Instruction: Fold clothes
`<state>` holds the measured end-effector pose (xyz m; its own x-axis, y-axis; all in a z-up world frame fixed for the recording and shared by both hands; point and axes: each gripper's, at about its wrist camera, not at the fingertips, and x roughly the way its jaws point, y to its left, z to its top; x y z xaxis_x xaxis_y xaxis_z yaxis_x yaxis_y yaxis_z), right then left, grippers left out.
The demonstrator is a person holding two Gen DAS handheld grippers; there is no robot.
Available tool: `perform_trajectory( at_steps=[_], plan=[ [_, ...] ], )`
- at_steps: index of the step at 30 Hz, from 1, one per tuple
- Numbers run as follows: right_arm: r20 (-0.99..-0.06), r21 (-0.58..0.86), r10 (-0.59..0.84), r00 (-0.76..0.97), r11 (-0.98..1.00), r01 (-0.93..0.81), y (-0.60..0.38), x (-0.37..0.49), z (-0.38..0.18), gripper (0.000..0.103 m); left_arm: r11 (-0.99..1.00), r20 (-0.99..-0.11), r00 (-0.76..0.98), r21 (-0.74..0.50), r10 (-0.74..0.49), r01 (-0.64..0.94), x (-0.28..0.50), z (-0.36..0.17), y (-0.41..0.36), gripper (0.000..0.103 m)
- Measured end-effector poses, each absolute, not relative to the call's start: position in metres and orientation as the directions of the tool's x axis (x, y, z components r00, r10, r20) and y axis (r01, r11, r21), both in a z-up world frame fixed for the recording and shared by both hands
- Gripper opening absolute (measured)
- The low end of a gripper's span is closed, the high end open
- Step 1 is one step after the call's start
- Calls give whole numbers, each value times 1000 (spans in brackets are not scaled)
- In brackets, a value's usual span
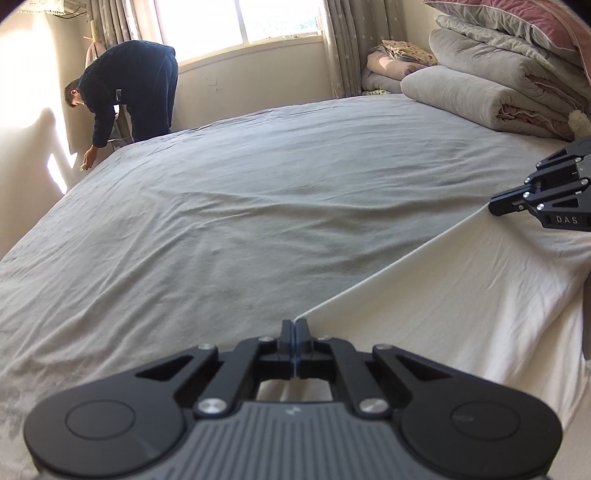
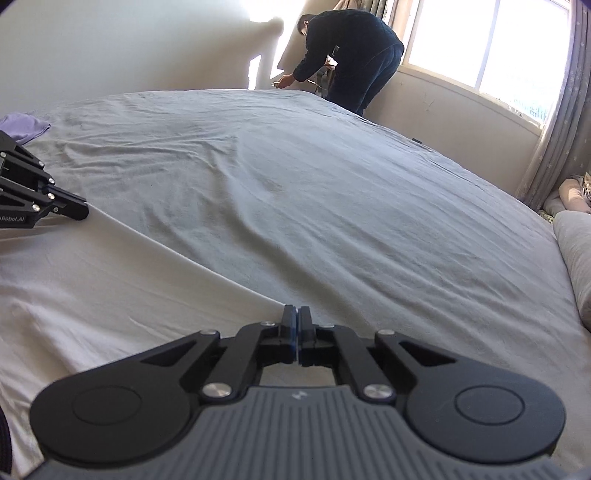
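A white cloth (image 1: 461, 288) lies on the near part of the bed, with one straight edge stretched taut between my two grippers. My left gripper (image 1: 295, 325) is shut on one end of that edge, jaws pressed together over the corner. The right gripper (image 1: 495, 206) pinches the other end at the right of the left wrist view. In the right wrist view the right gripper (image 2: 296, 314) is shut on the white cloth (image 2: 110, 280), and the left gripper (image 2: 83, 212) holds the far corner at the left.
A wide grey bedsheet (image 1: 240, 206) covers the bed. Rolled grey and pink quilts (image 1: 498, 85) are stacked at the back right. A purple garment (image 2: 22, 125) lies at the far left. A person in dark clothes (image 1: 129, 85) bends over beyond the bed, by the window (image 1: 258, 22).
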<state>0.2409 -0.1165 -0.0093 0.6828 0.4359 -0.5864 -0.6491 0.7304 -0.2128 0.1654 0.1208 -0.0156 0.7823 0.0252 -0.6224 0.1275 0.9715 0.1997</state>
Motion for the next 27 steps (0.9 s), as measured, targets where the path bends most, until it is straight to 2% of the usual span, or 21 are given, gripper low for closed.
perform_trajectory(
  at_steps=[5,6,8,9,10,12,22,27],
  plan=[
    [-611,-217,372,699,770,-600,-102,251,-25,3,969,-630,775,218,52,112,171,-22,118,2],
    [-615,-200,368,698,783,-589,-103,250,-21,8,968,-628,776,225,60,108,171,-21,117,5],
    [-623,-161,363,693,807,-568,-109,248,-12,18,968,-622,780,231,68,99,166,-14,114,20],
    [-625,-139,365,690,818,-558,-114,246,-7,28,969,-618,783,228,67,96,163,-10,112,40],
    [-622,-114,368,691,831,-545,-121,242,-1,42,972,-603,795,218,58,94,157,-4,110,48],
    [-607,-63,368,704,861,-505,-143,233,14,47,975,-588,808,196,30,105,145,7,105,48],
    [-633,150,251,732,968,-203,-266,176,33,47,925,-560,803,160,-203,346,84,29,31,47],
    [-642,290,224,733,956,-39,-327,158,14,47,862,-567,766,179,-304,475,67,21,-7,39]
  ],
)
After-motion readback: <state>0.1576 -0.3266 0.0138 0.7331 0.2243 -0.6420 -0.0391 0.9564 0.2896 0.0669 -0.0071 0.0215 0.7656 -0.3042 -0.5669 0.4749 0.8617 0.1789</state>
